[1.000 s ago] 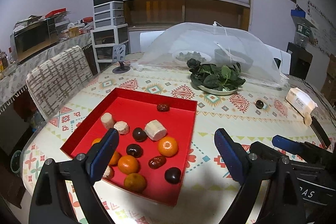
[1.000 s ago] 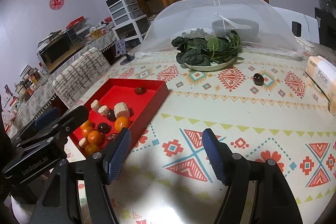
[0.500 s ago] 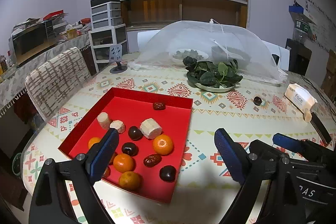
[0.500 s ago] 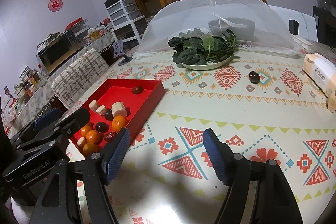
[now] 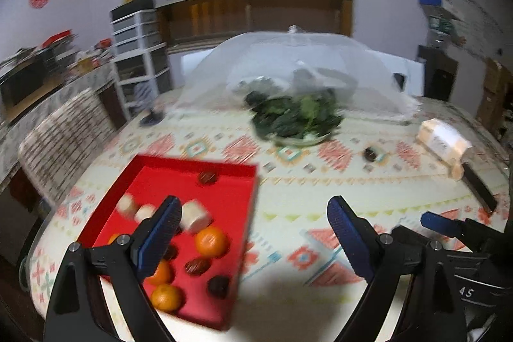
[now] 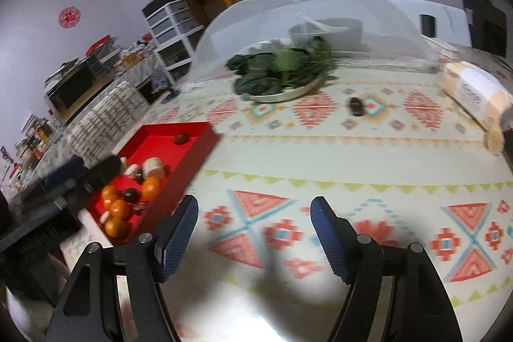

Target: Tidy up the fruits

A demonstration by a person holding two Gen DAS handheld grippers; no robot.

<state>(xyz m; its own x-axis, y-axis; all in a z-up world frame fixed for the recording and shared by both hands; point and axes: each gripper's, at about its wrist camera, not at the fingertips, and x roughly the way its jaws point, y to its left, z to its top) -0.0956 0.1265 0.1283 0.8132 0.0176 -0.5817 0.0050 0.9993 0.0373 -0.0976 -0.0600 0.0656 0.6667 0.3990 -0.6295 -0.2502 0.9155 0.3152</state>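
While blurred, red tray (image 5: 134, 178) holds oranges (image 5: 211, 241).

The shallow red square tray (image 5: 224, 172) holds four round orange mandarins (image 5: 211, 242), three pale cut banana chunks (image 5: 195, 215) and several dark dates (blurred, uncountable). One dark date (image 6: 356, 105) lies alone, centre right.

bare tablecloth (image 6: 288, 156) between red tray (image 6: 192, 162) and tissue pack (image 6: 474, 92)
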